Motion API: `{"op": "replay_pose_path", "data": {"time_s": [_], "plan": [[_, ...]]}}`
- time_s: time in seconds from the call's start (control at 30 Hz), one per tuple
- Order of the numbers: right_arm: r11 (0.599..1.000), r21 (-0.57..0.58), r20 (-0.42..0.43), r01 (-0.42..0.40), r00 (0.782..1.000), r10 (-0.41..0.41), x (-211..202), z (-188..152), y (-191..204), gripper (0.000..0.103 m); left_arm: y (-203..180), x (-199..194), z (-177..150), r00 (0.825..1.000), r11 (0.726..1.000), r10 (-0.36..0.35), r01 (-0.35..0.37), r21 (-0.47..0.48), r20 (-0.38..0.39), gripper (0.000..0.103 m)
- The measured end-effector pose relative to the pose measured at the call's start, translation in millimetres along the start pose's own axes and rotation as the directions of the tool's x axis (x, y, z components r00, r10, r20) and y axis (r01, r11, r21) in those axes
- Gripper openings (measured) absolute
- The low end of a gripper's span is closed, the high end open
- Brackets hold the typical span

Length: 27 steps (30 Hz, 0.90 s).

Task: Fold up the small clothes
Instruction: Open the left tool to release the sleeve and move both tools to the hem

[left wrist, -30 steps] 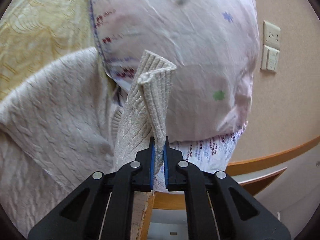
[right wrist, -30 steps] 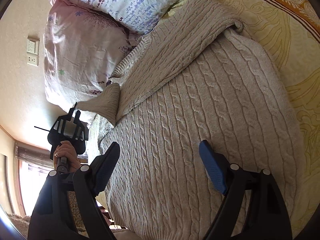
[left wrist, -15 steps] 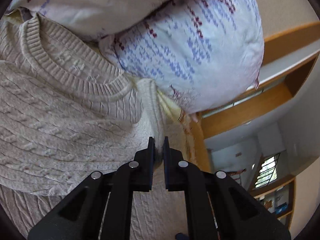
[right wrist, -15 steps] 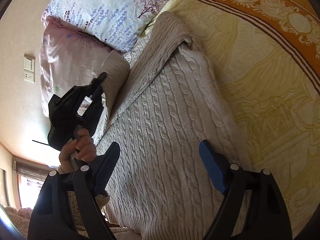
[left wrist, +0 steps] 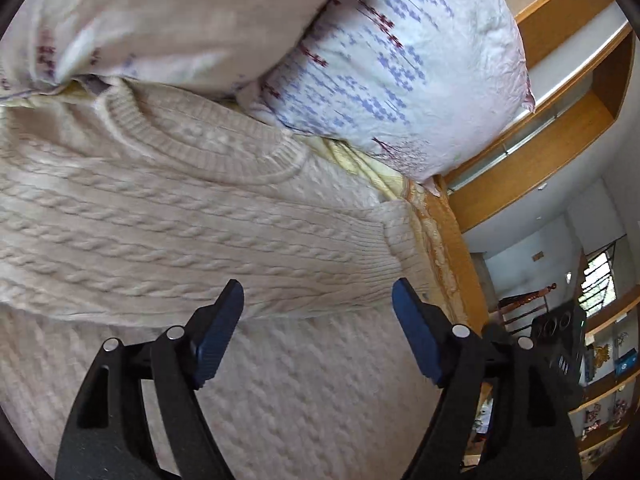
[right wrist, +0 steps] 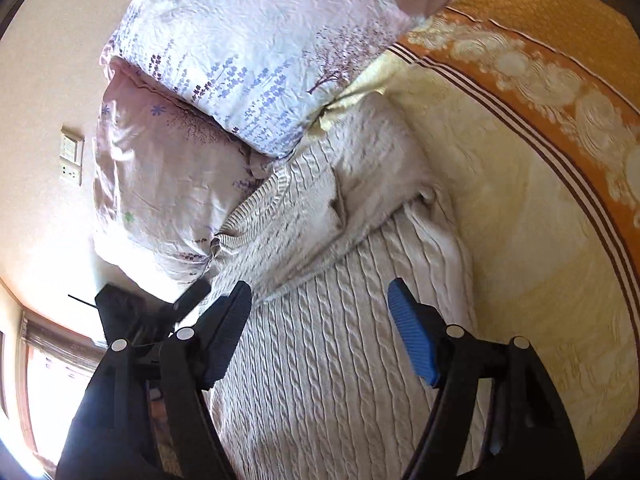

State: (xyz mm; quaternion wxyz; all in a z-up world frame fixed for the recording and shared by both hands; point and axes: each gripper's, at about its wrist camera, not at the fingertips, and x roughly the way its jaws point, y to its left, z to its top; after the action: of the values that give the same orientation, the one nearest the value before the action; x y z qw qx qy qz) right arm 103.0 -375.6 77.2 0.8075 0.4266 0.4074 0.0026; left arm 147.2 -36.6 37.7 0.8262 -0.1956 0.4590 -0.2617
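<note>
A beige cable-knit sweater (left wrist: 168, 220) lies flat on the bed, its ribbed neckline (left wrist: 200, 152) toward the pillows. One sleeve (left wrist: 320, 256) is folded across the chest, its cuff (left wrist: 400, 248) near the bed's edge. My left gripper (left wrist: 318, 308) is open and empty just above that sleeve. In the right wrist view the sweater (right wrist: 340, 360) fills the middle. My right gripper (right wrist: 320, 312) is open and empty over its body. The left gripper (right wrist: 160, 312) shows dark at the left.
Two floral pillows (left wrist: 380, 60) (right wrist: 240, 60) lie against the sweater's neck end. A yellow and orange bedspread (right wrist: 540, 160) covers the bed to the right. A wooden headboard (left wrist: 540, 152) and shelves (left wrist: 600, 400) stand beyond the bed. Wall switches (right wrist: 72, 160) are on the wall.
My left gripper carried the sleeve cuff over the sweater's chest, laid it down and opened. My right gripper stayed open and shifted toward the pillows.
</note>
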Motion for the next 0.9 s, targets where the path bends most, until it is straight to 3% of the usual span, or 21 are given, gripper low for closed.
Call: {"op": "replay_pose_path", "data": {"time_s": [0.1,0.2,0.27,0.4,0.43,0.47,0.6,0.7,0.73,0.8,0.87,0.9], "plan": [[0.996,-0.058,-0.012,0.061,0.998,-0.062,29,25,17,0.067,28,-44,-13,0.989,0.990,0.143,-0.143,0.007,0.042,0.079],[0.989,-0.076,-0.047,0.124,0.991,-0.128,59,40,17,0.063,61,-86,-35,0.954,0.956,0.293,-0.293,0.001,0.070,0.081],[0.988,-0.062,-0.081,0.142,0.986,-0.147,74,43,12,0.057,85,-111,-53,0.936,0.938,0.345,-0.344,-0.038,0.067,0.082],[0.981,-0.092,-0.106,0.172,0.978,-0.181,88,41,12,0.047,127,-151,-87,0.923,0.915,0.379,-0.366,-0.170,0.057,0.082],[0.981,-0.099,-0.111,0.170,0.977,-0.180,90,41,12,0.033,133,-157,-93,0.921,0.909,0.386,-0.369,-0.196,0.053,0.083],[0.981,-0.106,-0.116,0.164,0.978,-0.176,90,40,14,0.011,135,-158,-99,0.923,0.907,0.382,-0.364,-0.212,0.050,0.082],[0.962,-0.132,-0.027,0.238,0.970,-0.243,84,46,17,0.004,140,-165,-110,0.932,0.914,0.359,-0.340,-0.222,0.050,0.083],[0.968,-0.084,-0.033,0.236,0.970,-0.240,78,53,7,0.001,144,-162,-115,0.946,0.923,0.322,-0.308,-0.232,0.026,0.083],[0.976,-0.074,-0.046,0.206,0.977,-0.210,73,52,4,0.001,146,-162,-117,0.950,0.924,0.311,-0.298,-0.237,0.018,0.082],[0.985,-0.057,-0.052,0.164,0.985,-0.167,56,50,-3,0.012,146,-162,-120,0.954,0.929,0.300,-0.287,-0.235,0.020,0.082],[0.987,-0.051,-0.029,0.151,0.988,-0.152,30,46,-14,0.070,146,-163,-122,0.958,0.932,0.286,-0.273,-0.238,0.019,0.082],[0.988,-0.049,-0.018,0.144,0.989,-0.145,17,43,-21,0.077,148,-165,-124,0.962,0.935,0.273,-0.261,-0.242,0.018,0.082]]}}
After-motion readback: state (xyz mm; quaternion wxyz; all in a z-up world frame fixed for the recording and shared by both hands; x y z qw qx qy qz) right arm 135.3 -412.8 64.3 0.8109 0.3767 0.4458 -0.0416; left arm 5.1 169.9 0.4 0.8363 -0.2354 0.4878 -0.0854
